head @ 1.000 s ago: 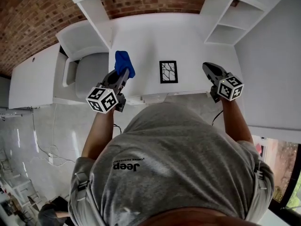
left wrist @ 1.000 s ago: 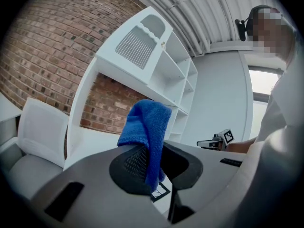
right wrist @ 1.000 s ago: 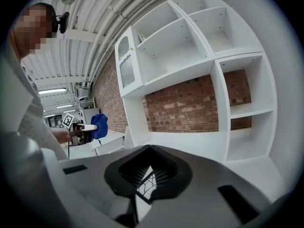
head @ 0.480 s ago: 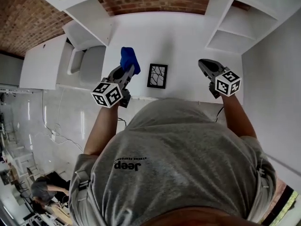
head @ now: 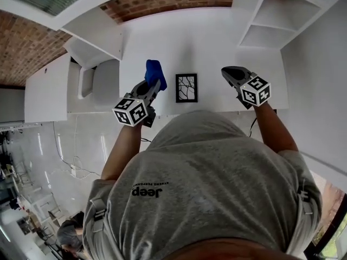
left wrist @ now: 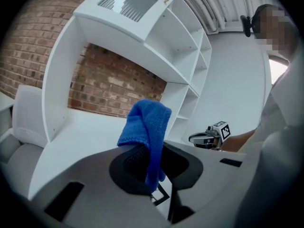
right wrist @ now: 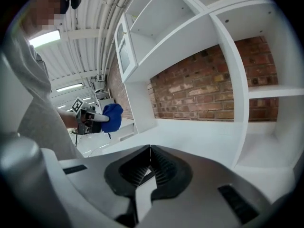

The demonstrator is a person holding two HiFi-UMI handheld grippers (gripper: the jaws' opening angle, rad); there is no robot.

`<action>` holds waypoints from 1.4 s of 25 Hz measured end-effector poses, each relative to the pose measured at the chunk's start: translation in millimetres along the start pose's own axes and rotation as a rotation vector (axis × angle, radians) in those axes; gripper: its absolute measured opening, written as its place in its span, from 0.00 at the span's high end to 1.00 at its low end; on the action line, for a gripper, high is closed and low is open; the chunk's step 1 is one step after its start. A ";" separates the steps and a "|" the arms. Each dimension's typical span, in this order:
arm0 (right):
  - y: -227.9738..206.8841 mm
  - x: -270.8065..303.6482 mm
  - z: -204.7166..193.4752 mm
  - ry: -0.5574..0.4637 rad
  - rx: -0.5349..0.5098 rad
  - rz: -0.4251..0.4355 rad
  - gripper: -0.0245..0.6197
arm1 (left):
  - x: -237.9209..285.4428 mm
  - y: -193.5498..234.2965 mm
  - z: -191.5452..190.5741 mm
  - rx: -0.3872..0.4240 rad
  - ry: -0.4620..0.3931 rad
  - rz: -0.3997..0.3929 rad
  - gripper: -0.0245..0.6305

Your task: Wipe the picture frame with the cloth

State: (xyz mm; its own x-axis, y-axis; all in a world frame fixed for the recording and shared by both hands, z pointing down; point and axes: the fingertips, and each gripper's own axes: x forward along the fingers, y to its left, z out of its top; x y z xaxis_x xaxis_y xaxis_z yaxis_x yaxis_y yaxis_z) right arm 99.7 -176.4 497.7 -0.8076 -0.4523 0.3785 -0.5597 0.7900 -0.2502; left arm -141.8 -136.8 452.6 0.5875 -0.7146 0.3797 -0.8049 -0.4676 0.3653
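Head view puts the picture frame (head: 186, 88) flat on the white worktop (head: 211, 42), close to the front edge, with its long axis running away from the person. The blue cloth (head: 155, 72) hangs just to the frame's left. It is clamped in the left hand-held gripper (head: 153, 84), whose own view shows the fabric pinched between the pads and bunched above them. The right hand-held gripper (head: 226, 71) sits off the frame's right side, its jaws together on nothing. The cloth side is the nearer of the two, so the wipe likely needs a short sideways carry to the right and then down onto the glass. Compared with a second ago, both hand-held grippers have closed in on the frame, the left one more so. The frame itself lies as before.
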 end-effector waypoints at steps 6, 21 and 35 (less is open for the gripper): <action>15.2 28.9 -19.2 0.107 -0.038 -0.035 0.94 | 15.4 20.5 -13.4 -0.009 0.060 -0.090 0.88; 86.7 120.9 -134.7 0.494 -0.366 0.261 0.80 | 49.8 50.2 -87.6 -0.090 0.248 -0.091 0.88; 90.2 136.3 -176.0 0.597 -0.453 0.266 0.74 | 80.7 42.4 -137.7 -0.057 0.385 -0.136 0.88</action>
State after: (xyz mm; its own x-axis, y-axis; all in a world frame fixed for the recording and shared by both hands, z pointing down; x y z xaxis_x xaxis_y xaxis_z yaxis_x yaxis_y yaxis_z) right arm -28.2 -94.0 683.5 -0.5956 -0.0280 0.8028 -0.1283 0.9899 -0.0607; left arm -117.0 -142.7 615.7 0.6849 -0.3966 0.6112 -0.7185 -0.5071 0.4761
